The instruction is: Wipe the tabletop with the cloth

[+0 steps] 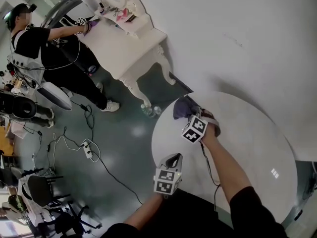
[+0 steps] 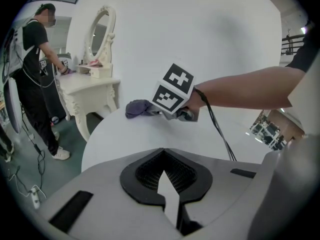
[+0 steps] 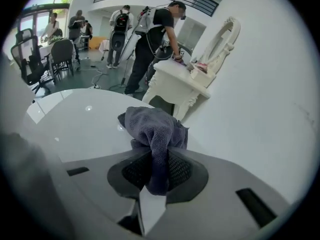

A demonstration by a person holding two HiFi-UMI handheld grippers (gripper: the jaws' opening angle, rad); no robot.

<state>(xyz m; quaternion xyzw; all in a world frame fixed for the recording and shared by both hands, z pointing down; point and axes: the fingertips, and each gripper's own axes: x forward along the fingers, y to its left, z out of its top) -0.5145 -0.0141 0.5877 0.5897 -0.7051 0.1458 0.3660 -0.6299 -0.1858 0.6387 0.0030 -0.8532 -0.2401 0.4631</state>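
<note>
1. Right claw (image 1: 190, 117): closed on the grey cloth (image 3: 152, 126). A fold of the cloth is pinched between the jaws and the rest is bunched just ahead of them.
2. Left claw (image 2: 167, 184): jaws together, nothing held. It hangs at the near-left rim of the table (image 1: 247, 148), well apart from the cloth.
3. Cloth position: at the far-left rim of the round white table, resting on its surface and close to the edge.
4. Step in hand, as judged: wiping, with most of the tabletop to the right and near side yet to be covered.
5. Recommended practice:
   - Press the bunched cloth down so that more of it bears on the table.
   - Sweep in overlapping passes away from the rim.
   - Keep the grip firm so the fold does not pull free.
   - Keep the trailing cable (image 1: 207, 162) clear of the wiped path.
</note>
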